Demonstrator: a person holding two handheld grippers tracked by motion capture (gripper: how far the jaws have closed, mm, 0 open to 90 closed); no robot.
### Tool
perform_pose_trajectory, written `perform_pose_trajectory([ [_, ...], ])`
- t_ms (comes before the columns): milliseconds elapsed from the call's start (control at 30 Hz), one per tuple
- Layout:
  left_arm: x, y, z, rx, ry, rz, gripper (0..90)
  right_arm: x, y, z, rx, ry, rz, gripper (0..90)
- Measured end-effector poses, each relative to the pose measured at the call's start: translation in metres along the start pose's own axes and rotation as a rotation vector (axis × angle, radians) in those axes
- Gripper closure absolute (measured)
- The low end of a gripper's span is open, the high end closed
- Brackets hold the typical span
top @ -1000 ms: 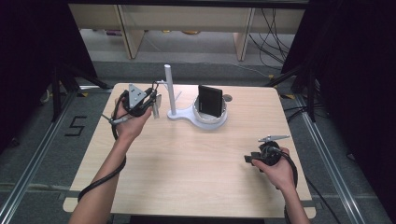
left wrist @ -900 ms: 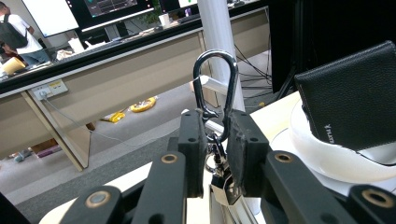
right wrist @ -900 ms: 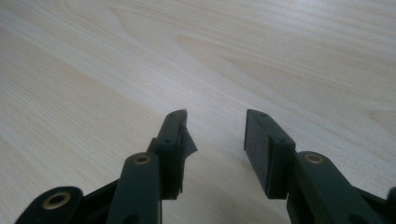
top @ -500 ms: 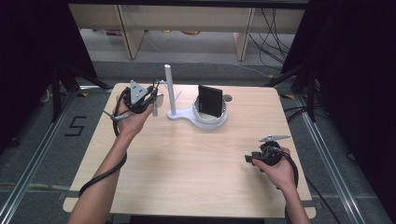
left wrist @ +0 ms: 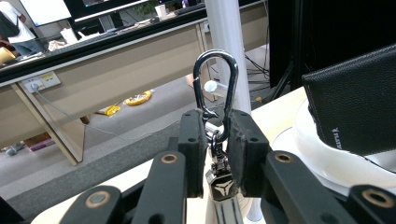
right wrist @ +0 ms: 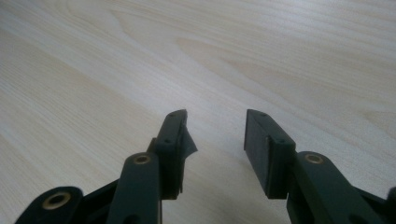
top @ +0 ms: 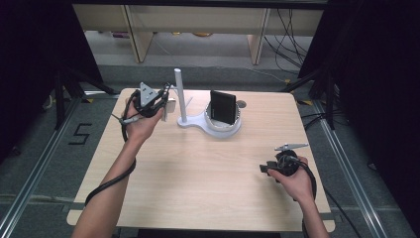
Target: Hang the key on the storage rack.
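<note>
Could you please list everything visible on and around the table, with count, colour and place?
Carabiner keychain: one, dark metal, clamped in the left gripper, loop near the stand's peg.
Stand: one, white, upright post with round base, far middle of the table.
Wallet: one, black, upright in the stand's round base.
Table: one, light wood.
Left gripper: one, black, beside the post.
Right gripper: one, black, jaws apart, empty, low over the table's near right.

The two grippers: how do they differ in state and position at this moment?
The left gripper is shut on a carabiner, while the right gripper stands open with nothing between its jaws. The left is raised beside the white stand; the right sits low over bare table. Both have black jaws.
</note>
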State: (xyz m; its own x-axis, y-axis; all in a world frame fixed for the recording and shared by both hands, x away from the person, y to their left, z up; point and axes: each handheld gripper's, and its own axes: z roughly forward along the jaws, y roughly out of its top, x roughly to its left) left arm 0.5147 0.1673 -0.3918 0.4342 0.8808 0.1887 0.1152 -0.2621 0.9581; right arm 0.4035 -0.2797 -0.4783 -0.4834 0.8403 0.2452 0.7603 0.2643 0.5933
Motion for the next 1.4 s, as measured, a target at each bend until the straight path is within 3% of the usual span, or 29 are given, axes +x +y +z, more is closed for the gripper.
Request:
perform_pose_trajectory([
  [133, 0.000, 0.000, 0.002, 0.006, -0.003, -0.001, 75.8, 0.000, 0.000, 0.000, 0.001, -0.001, 0.000, 60.0],
  [200, 0.000, -0.001, 0.002, 0.010, -0.003, -0.001, 75.8, -0.001, 0.000, 0.000, -0.011, -0.002, -0.023, 60.0],
  [300, 0.000, -0.001, 0.003, 0.015, -0.006, -0.002, 75.8, 0.000, 0.000, 0.000, -0.001, 0.000, 0.000, 60.0],
  [1400, -0.005, -0.008, 0.016, 0.045, -0.022, -0.013, 75.6, 0.000, -0.001, -0.001, 0.004, 0.000, -0.001, 59.8],
])
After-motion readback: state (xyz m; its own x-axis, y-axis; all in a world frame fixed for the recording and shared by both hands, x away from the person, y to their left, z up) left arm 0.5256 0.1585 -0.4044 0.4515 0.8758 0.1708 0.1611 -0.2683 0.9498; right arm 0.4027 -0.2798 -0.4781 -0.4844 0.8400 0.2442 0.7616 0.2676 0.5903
